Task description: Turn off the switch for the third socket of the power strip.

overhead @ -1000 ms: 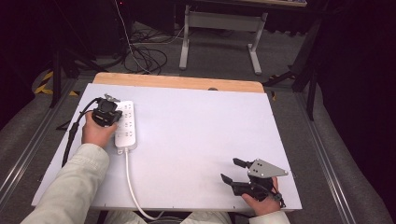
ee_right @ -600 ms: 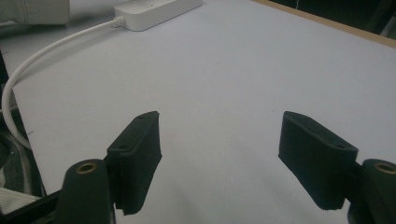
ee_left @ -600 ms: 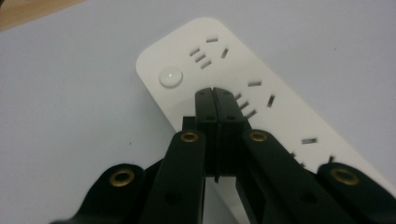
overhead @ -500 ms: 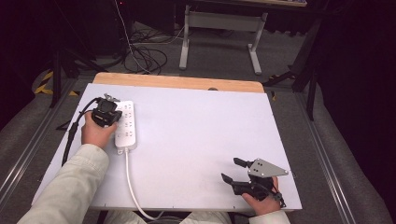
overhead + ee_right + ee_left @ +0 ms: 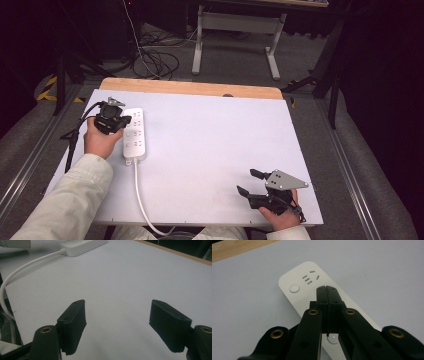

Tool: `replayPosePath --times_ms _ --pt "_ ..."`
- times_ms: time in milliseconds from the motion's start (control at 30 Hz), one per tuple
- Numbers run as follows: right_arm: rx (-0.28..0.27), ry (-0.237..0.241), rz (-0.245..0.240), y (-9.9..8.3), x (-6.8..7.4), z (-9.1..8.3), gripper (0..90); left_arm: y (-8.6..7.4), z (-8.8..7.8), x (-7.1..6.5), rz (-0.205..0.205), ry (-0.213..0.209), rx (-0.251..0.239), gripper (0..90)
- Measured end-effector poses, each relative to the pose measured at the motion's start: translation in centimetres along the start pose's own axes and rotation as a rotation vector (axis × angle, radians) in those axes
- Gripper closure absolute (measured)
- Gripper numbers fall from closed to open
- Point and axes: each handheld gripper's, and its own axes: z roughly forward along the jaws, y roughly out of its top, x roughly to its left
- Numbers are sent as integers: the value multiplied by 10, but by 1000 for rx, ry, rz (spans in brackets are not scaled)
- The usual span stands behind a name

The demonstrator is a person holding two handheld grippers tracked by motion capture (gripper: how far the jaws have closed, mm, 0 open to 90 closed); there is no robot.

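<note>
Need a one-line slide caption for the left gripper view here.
Left gripper, jaws closed together, poised over a white power strip lying on the pale table.

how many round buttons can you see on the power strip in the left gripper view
2. One round button sits near the far rounded end of the power strip, beside a socket. A second shows between the shut left gripper arms. More may be hidden under the gripper.

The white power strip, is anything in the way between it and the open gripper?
Nothing visible. Bare white table lies between the right gripper and the power strip. The left gripper, jaws shut, is over the strip.
</note>
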Motion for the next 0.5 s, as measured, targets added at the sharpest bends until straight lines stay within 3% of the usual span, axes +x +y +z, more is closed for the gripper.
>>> replayPosePath --times_ms 500 --pt "3 -2 1 0 0 1 294 4 -27 0 -6 -25 -40 900"
